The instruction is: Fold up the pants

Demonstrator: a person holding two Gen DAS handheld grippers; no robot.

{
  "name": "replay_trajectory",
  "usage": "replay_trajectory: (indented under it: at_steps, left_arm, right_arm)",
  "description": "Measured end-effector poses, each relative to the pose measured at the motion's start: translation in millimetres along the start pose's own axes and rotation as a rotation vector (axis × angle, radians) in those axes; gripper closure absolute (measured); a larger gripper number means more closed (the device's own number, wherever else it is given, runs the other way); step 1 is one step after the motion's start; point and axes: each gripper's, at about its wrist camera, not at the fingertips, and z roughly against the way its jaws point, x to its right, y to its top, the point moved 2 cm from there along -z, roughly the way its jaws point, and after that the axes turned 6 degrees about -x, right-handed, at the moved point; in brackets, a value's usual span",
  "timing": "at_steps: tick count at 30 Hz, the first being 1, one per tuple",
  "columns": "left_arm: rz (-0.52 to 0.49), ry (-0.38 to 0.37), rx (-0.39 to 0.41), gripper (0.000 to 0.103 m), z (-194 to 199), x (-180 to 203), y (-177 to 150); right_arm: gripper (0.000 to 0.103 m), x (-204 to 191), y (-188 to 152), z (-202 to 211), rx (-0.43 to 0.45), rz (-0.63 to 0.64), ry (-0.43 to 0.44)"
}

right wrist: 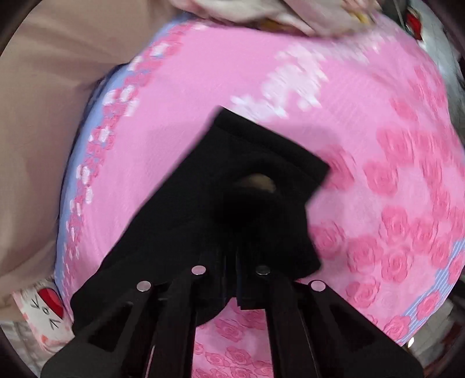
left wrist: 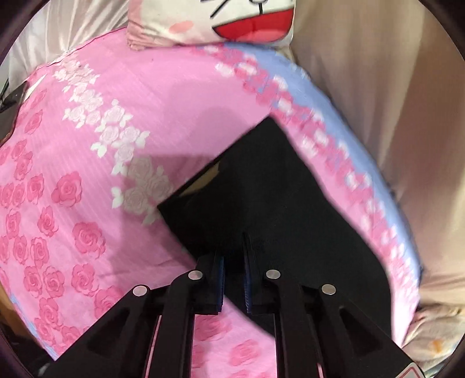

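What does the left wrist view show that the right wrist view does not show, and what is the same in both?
Only the left wrist view: a cartoon-face pillow at the head of the bed, seen large, and the left hand-held gripper with a narrow gap between its blue pads. Only the right wrist view: a small tan patch on the black pants, and the right hand-held gripper, whose jaws look closed on the fabric. Both views: the black pants lying on the pink rose bedsheet, with beige cloth beside the bed.
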Motion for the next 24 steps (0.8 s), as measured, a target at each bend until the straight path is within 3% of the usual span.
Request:
replay_trajectory:
  at_steps: [1, 2, 4, 7, 9, 11, 12, 13, 17, 19, 21, 22, 24]
  left_arm:
    - [-0.011, -0.022, 0.024, 0.093, 9.4, 5.0, 5.5]
    - [-0.036, -0.043, 0.049, 0.093, 19.5, 12.1, 10.9]
    - [-0.127, -0.034, 0.064, 0.091, 32.6, 27.1, 16.6]
    - [-0.199, 0.055, 0.026, 0.090, 22.2, 22.2, 15.3]
    - [-0.175, 0.065, -0.028, 0.089, 6.9, 3.7, 8.2]
    - [-0.156, 0.073, -0.068, 0.089, -10.4, -4.5, -2.1]
    - [-0.158, 0.105, -0.081, 0.089, -18.9, -8.7, -8.8]
    - [-0.154, 0.123, -0.092, 0.089, -26.0, -11.6, -13.8]
    - [-0.132, 0.131, -0.073, 0.085, -33.5, -20.5, -23.3]
    - [-0.142, 0.143, -0.073, 0.081, -33.0, -21.5, -23.6]
    - [-0.165, 0.197, -0.053, 0.073, -29.0, -22.1, -21.7]
    - [-0.170, 0.215, -0.041, 0.069, -26.9, -23.4, -21.1]
    - [-0.173, 0.251, -0.036, 0.062, -23.2, -30.2, -19.6]
  right_arm:
    - [0.100, -27.1, 6.8, 36.4, 0.108, 0.081, 0.123]
    - [0.100, -42.9, 10.4, 62.1, 0.175, 0.141, 0.183]
    - [0.100, -52.7, 12.9, 92.3, 0.238, 0.223, 0.208]
    - [0.100, -14.5, 13.7, 65.8, 0.185, 0.226, 0.089]
    - [0.099, 36.2, 10.3, 10.7, 0.026, 0.138, 0.015]
    - [0.099, 59.4, -1.4, -28.2, -0.073, 0.133, -0.052]
    - [0.096, 62.5, -7.1, -38.7, -0.081, 0.145, -0.067]
    - [0.089, 62.0, -10.6, -34.1, -0.004, 0.151, -0.045]
    - [0.084, 65.3, -14.9, -27.7, 0.001, 0.096, -0.037]
    - [0.070, 66.5, -12.1, -24.6, -0.002, 0.100, -0.066]
    - [0.070, 70.8, -5.1, -21.0, 0.025, 0.107, -0.073]
    - [0.077, 73.3, -0.7, -19.4, 0.043, 0.112, -0.122]
    - [0.077, 84.3, 5.1, -23.3, 0.039, 0.089, -0.225]
